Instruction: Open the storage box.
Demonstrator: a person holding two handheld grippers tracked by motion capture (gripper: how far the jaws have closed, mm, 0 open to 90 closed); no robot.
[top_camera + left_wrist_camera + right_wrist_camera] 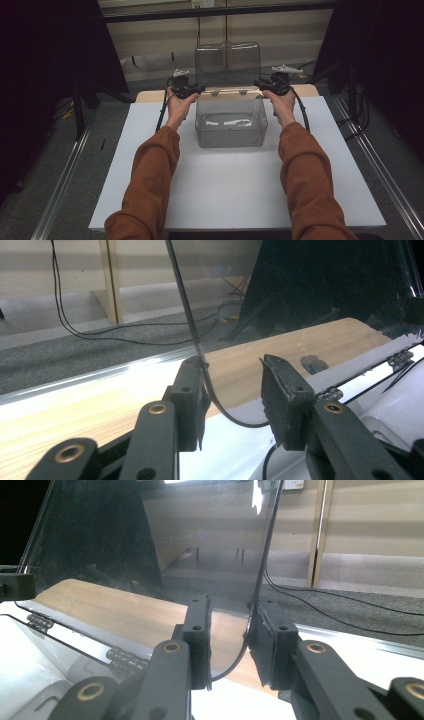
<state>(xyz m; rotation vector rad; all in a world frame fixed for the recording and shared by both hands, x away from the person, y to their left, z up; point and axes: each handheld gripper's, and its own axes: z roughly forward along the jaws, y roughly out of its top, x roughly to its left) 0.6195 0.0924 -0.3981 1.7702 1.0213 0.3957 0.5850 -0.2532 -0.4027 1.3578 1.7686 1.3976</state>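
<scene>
The right gripper raises two black jaws astride the rounded lower corner of an upright clear plastic lid; the jaws stand apart, the lid's dark edge just beside the right jaw; small hinges line the lid's bottom; a pale wooden tabletop lies behind the lid; black cables trail over grey carpet beyond the lid.

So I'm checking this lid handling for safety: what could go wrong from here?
Two risks:
1. The open clear lid stands upright with its edges between open jaws of the left gripper and right gripper; ungripped, it could swing down.
2. Uneven closing could twist the hinges or shift the clear box.
</scene>
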